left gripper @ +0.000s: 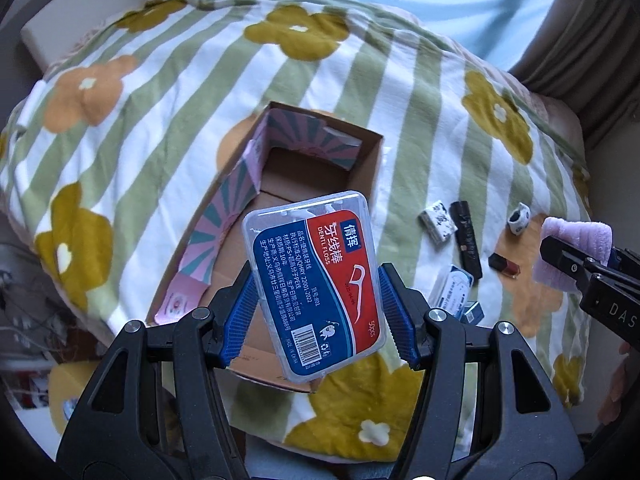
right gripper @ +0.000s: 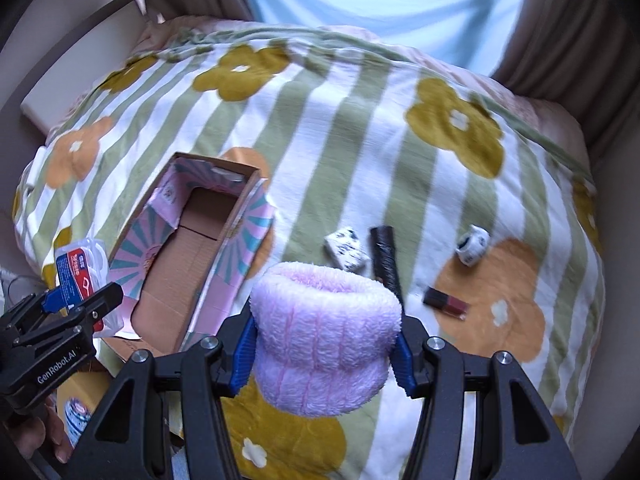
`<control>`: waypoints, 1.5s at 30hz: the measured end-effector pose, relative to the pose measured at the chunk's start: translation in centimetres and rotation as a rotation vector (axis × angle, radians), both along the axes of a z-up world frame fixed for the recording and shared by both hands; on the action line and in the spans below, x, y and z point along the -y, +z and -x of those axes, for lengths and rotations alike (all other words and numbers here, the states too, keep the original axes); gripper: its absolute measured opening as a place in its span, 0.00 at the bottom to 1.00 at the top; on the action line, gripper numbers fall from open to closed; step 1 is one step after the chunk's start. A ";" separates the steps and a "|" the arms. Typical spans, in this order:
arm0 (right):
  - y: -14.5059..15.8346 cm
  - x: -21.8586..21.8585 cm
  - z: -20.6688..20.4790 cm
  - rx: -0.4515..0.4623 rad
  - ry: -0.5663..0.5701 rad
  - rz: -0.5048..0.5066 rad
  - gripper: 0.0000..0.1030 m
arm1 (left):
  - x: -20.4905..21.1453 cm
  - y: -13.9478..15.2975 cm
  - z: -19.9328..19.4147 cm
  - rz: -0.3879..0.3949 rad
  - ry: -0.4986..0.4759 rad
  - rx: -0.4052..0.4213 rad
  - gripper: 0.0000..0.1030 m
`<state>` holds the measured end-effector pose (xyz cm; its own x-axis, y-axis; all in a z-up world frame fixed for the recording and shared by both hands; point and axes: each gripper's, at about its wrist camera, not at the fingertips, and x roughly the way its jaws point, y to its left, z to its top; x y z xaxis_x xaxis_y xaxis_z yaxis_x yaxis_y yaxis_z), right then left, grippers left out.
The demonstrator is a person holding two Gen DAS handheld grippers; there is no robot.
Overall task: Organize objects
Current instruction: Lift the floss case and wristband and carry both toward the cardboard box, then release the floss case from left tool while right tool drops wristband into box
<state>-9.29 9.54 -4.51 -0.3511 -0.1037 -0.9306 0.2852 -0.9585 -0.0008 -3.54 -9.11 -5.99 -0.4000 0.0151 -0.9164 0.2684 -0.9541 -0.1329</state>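
Observation:
My left gripper (left gripper: pixel 318 308) is shut on a clear dental floss box (left gripper: pixel 316 284) with a red and blue label, held above the near end of an open cardboard box (left gripper: pixel 280 184) with pink patterned flaps. My right gripper (right gripper: pixel 322 344) is shut on a fluffy pink rolled cloth (right gripper: pixel 324 336), held above the blanket to the right of the cardboard box (right gripper: pixel 188 248). The floss box also shows in the right wrist view (right gripper: pixel 80 268), and the pink cloth shows at the right edge of the left wrist view (left gripper: pixel 576 248).
On the flowered striped blanket (right gripper: pixel 360 140) lie a small black-and-white packet (right gripper: pixel 346 250), a black tube (right gripper: pixel 386 256), a dark red lipstick (right gripper: pixel 446 302) and a small black-and-white roll (right gripper: pixel 472 245). A small blue-white packet (left gripper: pixel 456 288) lies near my left gripper. Curtains hang behind.

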 end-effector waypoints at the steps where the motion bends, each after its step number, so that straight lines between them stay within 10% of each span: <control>1: -0.2 0.8 0.4 0.006 0.024 0.004 0.51 | 0.6 -0.4 -0.2 0.000 0.024 0.009 0.54; 17: -8.5 15.2 8.1 0.098 0.434 -0.016 0.51 | 5.8 -9.1 0.3 -0.063 0.286 0.141 0.54; 28: -17.6 21.4 11.7 0.217 0.613 -0.043 0.51 | 5.8 -16.1 3.9 -0.097 0.306 0.222 0.54; 36: -18.6 21.9 11.7 0.238 0.632 -0.045 0.51 | 6.0 -17.2 4.1 -0.099 0.302 0.236 0.55; 38: -18.6 21.8 11.8 0.245 0.621 -0.042 0.56 | 6.2 -17.2 4.1 -0.101 0.314 0.229 0.61; 40: -18.6 21.7 11.9 0.236 0.599 -0.040 0.85 | 6.4 -17.1 4.0 -0.115 0.332 0.227 0.99; 45: -18.4 21.5 12.1 0.240 0.595 -0.018 0.97 | 6.4 -17.1 3.9 -0.124 0.336 0.224 1.00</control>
